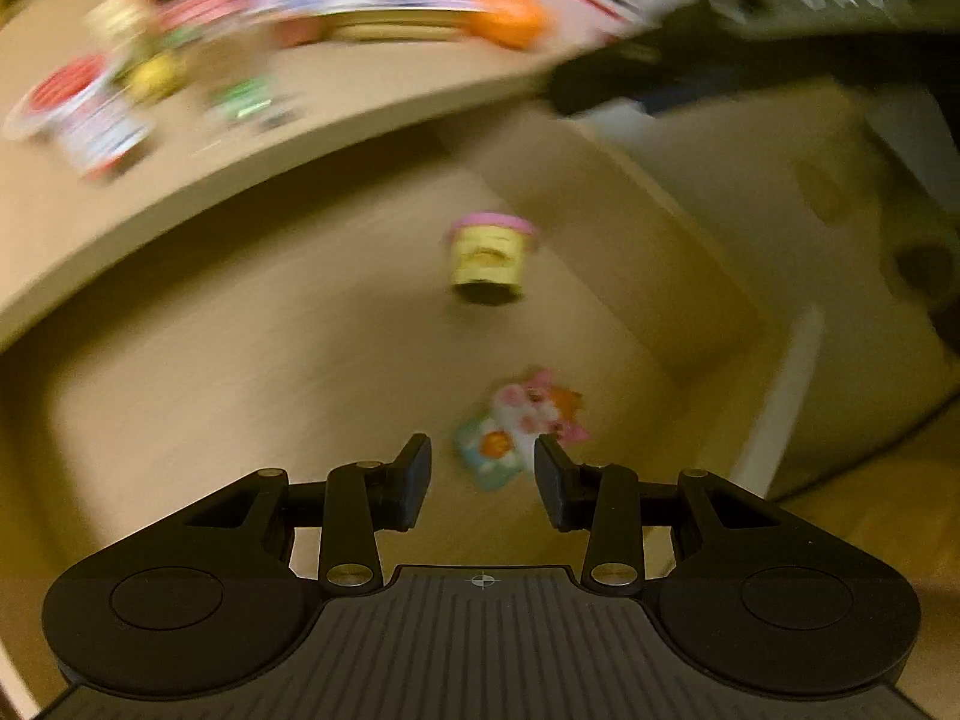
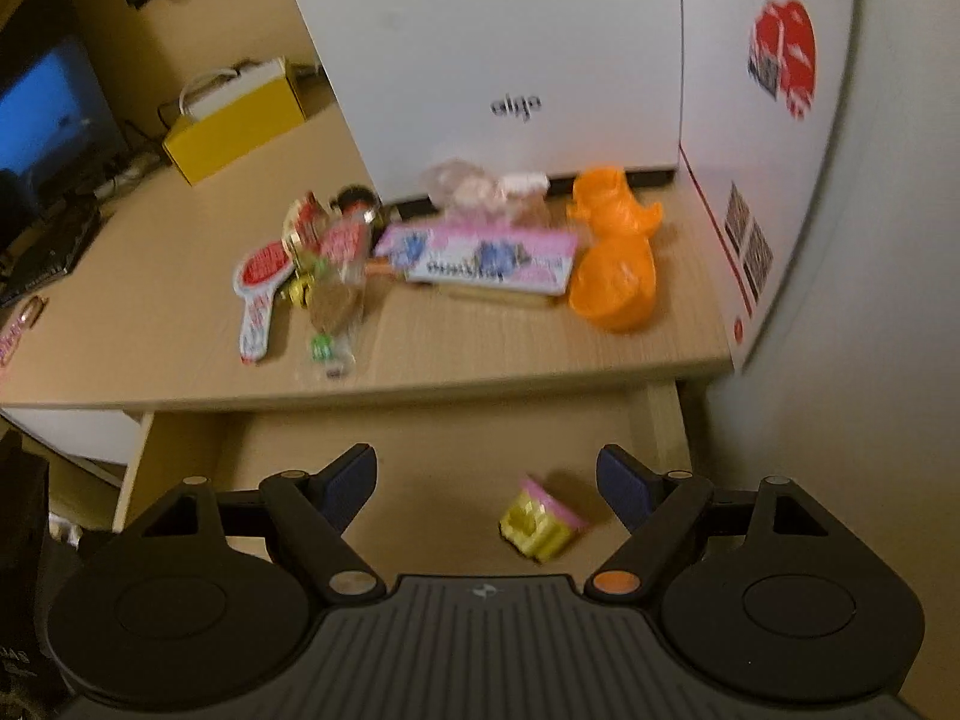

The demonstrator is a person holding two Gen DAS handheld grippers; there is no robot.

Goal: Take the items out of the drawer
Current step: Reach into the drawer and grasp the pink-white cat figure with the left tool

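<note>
Below your grippers, a pale wood drawer (image 2: 456, 456) stands pulled out from under a light wooden desk (image 2: 492, 348). On the desk top you have a scatter of small toys: an orange plastic toy (image 2: 615, 258), a pink and blue card pack (image 2: 492, 261) and a red and white paddle-shaped pack (image 2: 258, 294), all in front of a large white box (image 2: 510, 48). A yellow box (image 2: 234, 126) and a dark screen (image 2: 48, 114) sit further back to the left.

On the drawer floor a small yellow tub with a pink lid (image 2: 543, 519) lies tipped on its side, long axis slanting, lid toward the back right of the drawer. A pink and teal packet (image 1: 516, 429) lies flat nearer the front.

Your left gripper (image 1: 483, 480) hangs spread just over the packet, pinching nothing. Your right gripper (image 2: 486, 486) is spread wide above the tub, not touching it.
</note>
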